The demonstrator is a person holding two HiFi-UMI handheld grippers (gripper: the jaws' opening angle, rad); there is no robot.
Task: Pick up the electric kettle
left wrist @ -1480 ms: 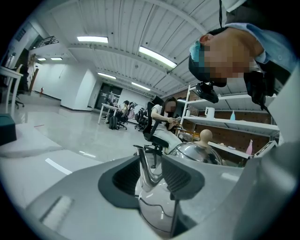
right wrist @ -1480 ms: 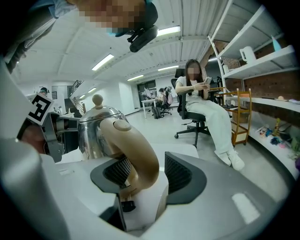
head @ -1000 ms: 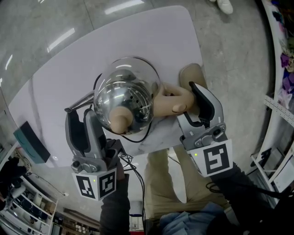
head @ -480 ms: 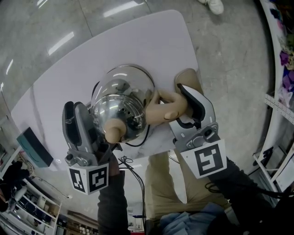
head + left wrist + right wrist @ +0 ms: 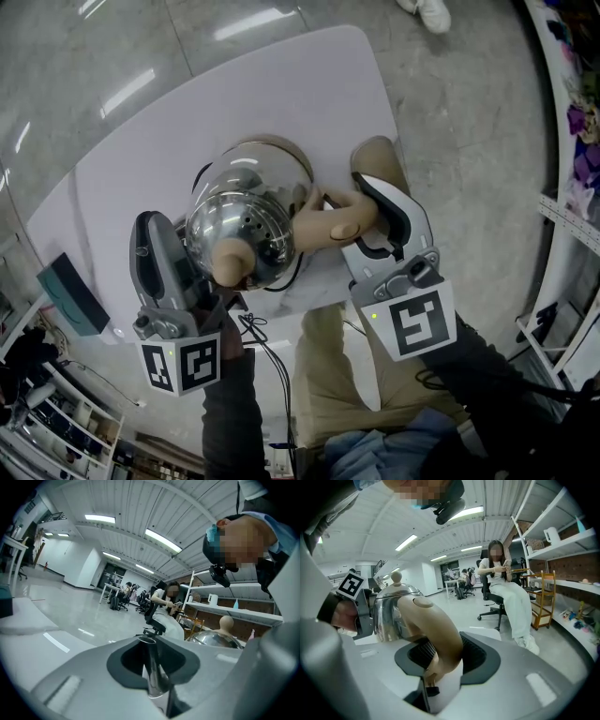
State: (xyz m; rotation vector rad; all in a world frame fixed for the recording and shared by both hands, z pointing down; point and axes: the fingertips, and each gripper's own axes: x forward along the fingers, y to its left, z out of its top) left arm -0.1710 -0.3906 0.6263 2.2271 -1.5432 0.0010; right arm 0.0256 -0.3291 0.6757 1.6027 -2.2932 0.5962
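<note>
Kettle work at a white table: the electric kettle (image 5: 253, 211), a polished steel dome with a tan knob (image 5: 232, 264) on its lid, stood over the near edge of the table (image 5: 281, 84), between two hand-held grippers. Whether it rested on the tabletop or hung just clear could not be told from above.

Its curved tan handle (image 5: 336, 220) pointed toward the right gripper (image 5: 349, 217), whose jaws had just been closing and were clamped on the handle, the ribbed pads pressing it from both sides. On the other side, the left gripper (image 5: 173, 253) had its jaws drawn in around the narrow steel spout (image 5: 151, 667), which stood upright in the notch between them.

A black cord (image 5: 267, 342) trailed off the table edge below the kettle, just beside the left gripper's marker cube (image 5: 180, 364). A teal box (image 5: 67, 292) lay at the table's left corner. Beyond, a seated person (image 5: 506, 588) occupied an office chair beside wall shelving (image 5: 562, 541).
</note>
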